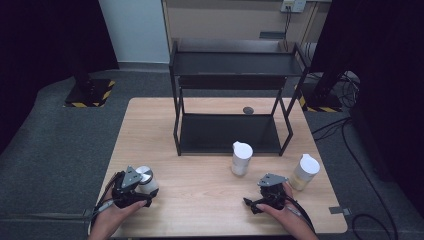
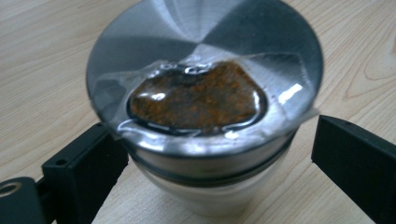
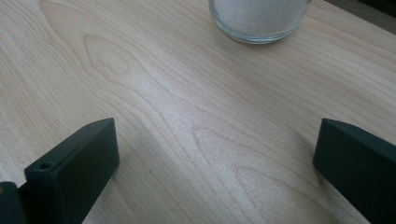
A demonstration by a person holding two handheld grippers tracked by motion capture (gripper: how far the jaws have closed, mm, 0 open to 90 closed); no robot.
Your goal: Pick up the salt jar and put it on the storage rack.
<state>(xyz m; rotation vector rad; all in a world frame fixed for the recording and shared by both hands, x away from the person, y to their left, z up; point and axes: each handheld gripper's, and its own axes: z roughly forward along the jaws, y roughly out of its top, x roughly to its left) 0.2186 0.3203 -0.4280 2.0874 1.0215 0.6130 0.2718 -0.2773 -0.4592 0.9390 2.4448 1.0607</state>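
Jar (image 2: pixel 205 116) btwn left gripper (image 2: pixel 210 154) jaws, ungripped.

The jar (image 2: pixel 205 140) has a brushed silver lid (image 2: pixel 205 51) with reddish-brown powder in clear film. The bench (image 1: pixel 200 185) is pale wood grain; the shelf rack (image 1: pixel 230 65) black.

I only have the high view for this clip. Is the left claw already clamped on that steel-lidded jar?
Observer: Not clamped. The left gripper view shows the left claw straddling the jar, with table visible between the jar and one jaw.
Reviewer: Anything on the lid?
Observer: A brown patch sits on it under clear film.
Reviewer: And the right claw?
Observer: It is open over bare table, with a glass jar of white grains ahead of it.
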